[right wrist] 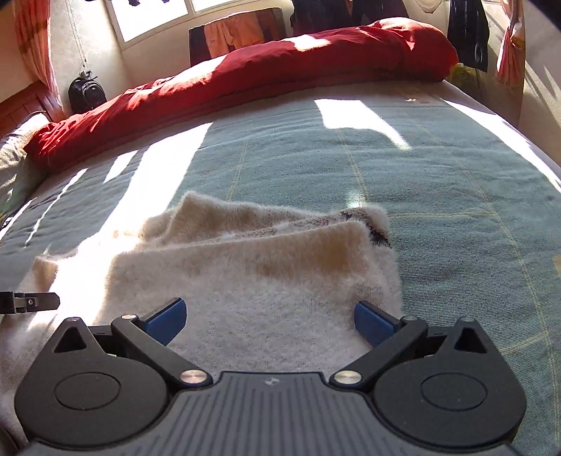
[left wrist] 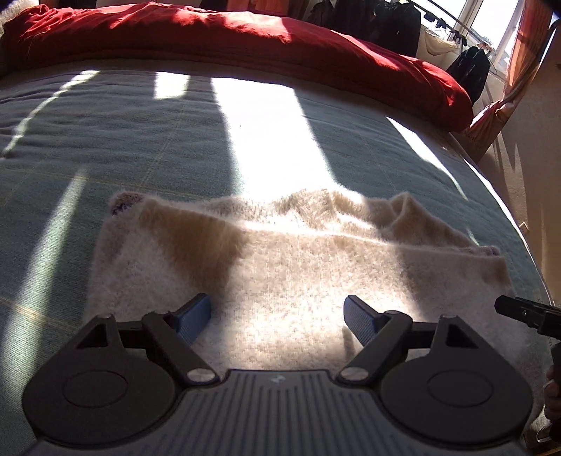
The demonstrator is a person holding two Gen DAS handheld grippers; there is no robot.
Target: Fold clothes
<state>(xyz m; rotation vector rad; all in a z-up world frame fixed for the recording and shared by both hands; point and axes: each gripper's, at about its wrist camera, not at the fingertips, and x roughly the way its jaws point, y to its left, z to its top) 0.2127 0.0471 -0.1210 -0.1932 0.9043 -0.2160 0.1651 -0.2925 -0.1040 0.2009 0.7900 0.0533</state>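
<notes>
A red duvet (left wrist: 245,38) lies bunched across the grey-green bedspread (left wrist: 122,133).

I see strong sun coming in from the window (right wrist: 157,17) at 11 o'clock in the right view. It makes white glare stripes on the bed (left wrist: 105,140), so bright that the cloth weave is lost there. Dark shadow bands lie between the stripes. The sweater (left wrist: 280,266) is half lit, half in brown shadow. Both pictures bend at the edges, so the bed looks round. The middle is sharp; the corners go dark and soft.
</notes>
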